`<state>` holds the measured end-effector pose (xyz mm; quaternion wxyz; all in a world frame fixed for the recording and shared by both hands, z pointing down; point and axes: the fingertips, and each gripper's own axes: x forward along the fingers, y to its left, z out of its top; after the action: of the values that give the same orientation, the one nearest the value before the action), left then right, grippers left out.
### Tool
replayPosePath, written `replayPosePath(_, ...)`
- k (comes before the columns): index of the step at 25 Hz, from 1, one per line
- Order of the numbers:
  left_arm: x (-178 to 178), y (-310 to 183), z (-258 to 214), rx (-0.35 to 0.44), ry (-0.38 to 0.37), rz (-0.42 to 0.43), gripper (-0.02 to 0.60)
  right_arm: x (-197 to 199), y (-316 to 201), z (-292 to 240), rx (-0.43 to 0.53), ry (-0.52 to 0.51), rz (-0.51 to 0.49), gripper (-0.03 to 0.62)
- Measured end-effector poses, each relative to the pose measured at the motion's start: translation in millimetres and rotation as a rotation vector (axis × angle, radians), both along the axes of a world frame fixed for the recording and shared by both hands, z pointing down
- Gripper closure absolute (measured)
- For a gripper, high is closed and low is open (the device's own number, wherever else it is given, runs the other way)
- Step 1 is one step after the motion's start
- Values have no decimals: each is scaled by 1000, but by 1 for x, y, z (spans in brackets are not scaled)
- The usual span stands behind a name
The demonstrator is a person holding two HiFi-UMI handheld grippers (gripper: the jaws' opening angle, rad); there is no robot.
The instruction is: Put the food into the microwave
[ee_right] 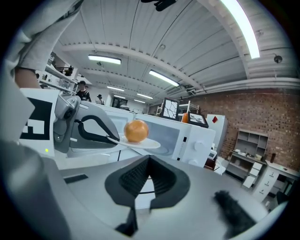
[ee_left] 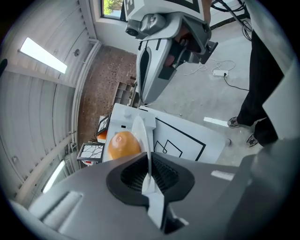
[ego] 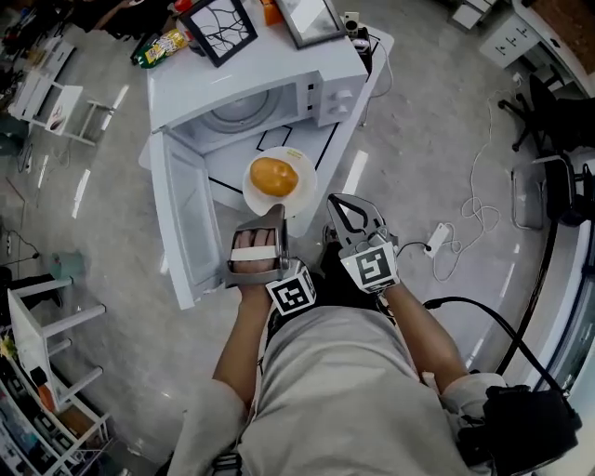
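– What's round the microwave [ego: 279,88] from where you're standing?

– It sits on a white surface [ego: 327,149] marked with black lines. Two framed pictures [ego: 219,28] are propped at the back, on or behind its top, and a snack packet [ego: 160,46] lies off to the left of them. On the floor [ego: 418,139] to the right there's a power strip [ego: 437,239] with a pale cable [ego: 479,186] looping away from it.

– And what stands between the plate and the oven?

– The door [ego: 181,218] is swung wide open to the left, standing alongside the person's left side. The glass turntable [ego: 240,112] shows inside the cavity.

– Where's the food [ego: 273,176]?

– On a white plate [ego: 302,191], a round orange-brown lump near its middle. The plate is in the air, just in front of the opening and above the front of the surface, not inside.

– Who's got it?

– The left tool [ego: 277,212] is clenched on the near rim, the plate's edge pinched between its pads. The bare left forearm [ego: 240,339] reaches forward and the tool points at the opening, tipped a little down, with the plate roughly level.

– And the other one?

– The right tool [ego: 337,204] is clenched on nothing, its jaws pressed together. It's held just beside the left one, to the right of the plate, pointing the same way.
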<state>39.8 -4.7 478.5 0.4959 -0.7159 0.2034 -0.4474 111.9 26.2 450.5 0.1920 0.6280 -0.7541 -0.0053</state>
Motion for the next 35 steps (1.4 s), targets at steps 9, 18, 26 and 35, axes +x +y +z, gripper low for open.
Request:
replayPosePath(9, 20, -41, 19, 4, -51, -167, 558, 30, -51, 14, 0, 7, -197, 583)
replayPosePath(18, 38, -81, 35, 28, -91, -259, 558, 36, -92, 37, 14, -27, -311, 583)
replayPosePath(26, 40, -125, 43, 55, -103, -288, 558, 32, -124, 46, 16, -15, -346, 583)
replayPosePath(35, 37, -152, 56, 53, -120, -255, 560, 21, -149, 43, 78, 460, -323, 583)
